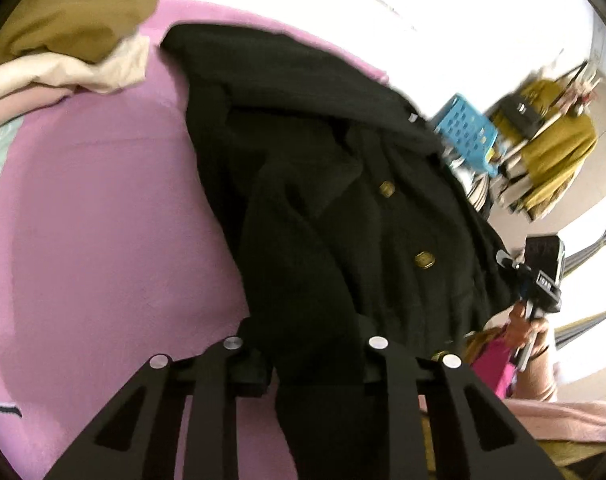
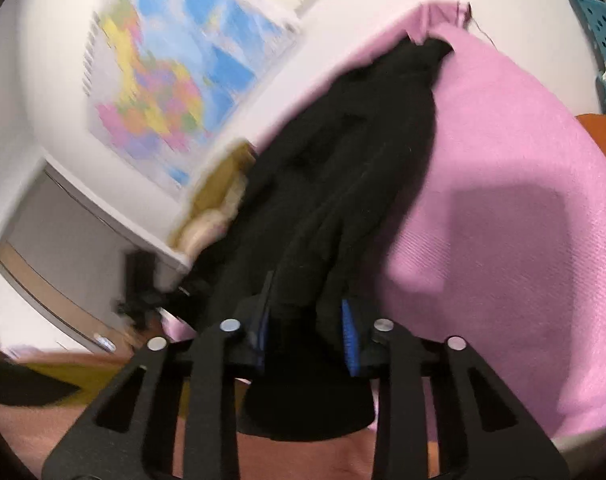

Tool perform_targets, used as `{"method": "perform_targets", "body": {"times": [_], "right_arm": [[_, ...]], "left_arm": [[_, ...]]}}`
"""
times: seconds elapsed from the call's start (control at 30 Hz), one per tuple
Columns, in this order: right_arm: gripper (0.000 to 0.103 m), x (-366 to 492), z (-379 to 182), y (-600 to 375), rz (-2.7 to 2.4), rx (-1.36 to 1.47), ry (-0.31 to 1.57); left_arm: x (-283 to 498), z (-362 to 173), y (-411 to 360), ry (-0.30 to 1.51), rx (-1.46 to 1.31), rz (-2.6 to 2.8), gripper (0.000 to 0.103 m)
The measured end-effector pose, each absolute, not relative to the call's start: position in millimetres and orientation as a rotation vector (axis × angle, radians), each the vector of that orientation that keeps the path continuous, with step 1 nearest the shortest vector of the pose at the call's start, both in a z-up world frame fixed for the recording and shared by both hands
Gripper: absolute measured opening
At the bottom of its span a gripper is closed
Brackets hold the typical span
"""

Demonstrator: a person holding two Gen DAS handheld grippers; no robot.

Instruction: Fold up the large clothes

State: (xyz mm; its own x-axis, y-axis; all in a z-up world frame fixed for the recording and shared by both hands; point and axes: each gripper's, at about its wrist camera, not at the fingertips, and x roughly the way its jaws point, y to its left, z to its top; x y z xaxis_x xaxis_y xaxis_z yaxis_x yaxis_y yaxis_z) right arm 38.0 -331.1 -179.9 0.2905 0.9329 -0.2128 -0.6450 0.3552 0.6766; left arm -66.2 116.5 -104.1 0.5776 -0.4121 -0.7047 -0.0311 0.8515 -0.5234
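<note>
A black coat (image 1: 323, 168) with gold buttons lies stretched across the pink-covered surface (image 1: 103, 208). My left gripper (image 1: 315, 364) is shut on a fold of the coat at its near end. In the right wrist view the same coat (image 2: 343, 168) runs away from me over the pink cover (image 2: 523, 200). My right gripper (image 2: 307, 324) is shut on a bunched edge of the coat between its blue pads (image 2: 349, 336). The right gripper also shows in the left wrist view (image 1: 539, 276), held in a hand at the coat's right edge.
A brown garment (image 1: 71, 12) and a cream one (image 1: 83, 72) are piled at the far left of the cover. A blue plastic basket (image 1: 467, 128) and a rack with mustard clothes (image 1: 555, 148) stand to the right. A wall map (image 2: 175, 80) hangs behind.
</note>
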Motion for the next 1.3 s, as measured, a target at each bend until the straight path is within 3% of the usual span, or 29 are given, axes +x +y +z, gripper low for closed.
{"method": "perform_targets", "body": {"times": [0.33, 0.43, 0.53, 0.67, 0.9, 1.3], "right_arm": [[0.023, -39, -106, -357, 1.196, 0.498, 0.353], [0.023, -56, -106, -357, 1.207, 0.476, 0.337], [0.024, -48, -127, -352, 1.175, 0.494, 0.442], [0.024, -28, -139, -350, 1.128, 0.544, 0.53], [0.025, -5, -99, -341, 1.129, 0.546, 0.485], [0.028, 180, -60, -301, 1.026, 0.761, 0.599]], "left_arm": [[-122, -28, 153, 0.716, -0.642, -0.317, 0.018], [-141, -26, 159, 0.695, -0.67, -0.356, 0.018], [-144, -44, 168, 0.73, -0.713, -0.334, 0.019], [-123, -61, 176, 0.794, -0.799, -0.355, 0.019], [-86, -32, 189, 0.812, -0.742, -0.345, 0.019], [87, -4, 232, 0.931, -0.757, -0.24, 0.026]]}}
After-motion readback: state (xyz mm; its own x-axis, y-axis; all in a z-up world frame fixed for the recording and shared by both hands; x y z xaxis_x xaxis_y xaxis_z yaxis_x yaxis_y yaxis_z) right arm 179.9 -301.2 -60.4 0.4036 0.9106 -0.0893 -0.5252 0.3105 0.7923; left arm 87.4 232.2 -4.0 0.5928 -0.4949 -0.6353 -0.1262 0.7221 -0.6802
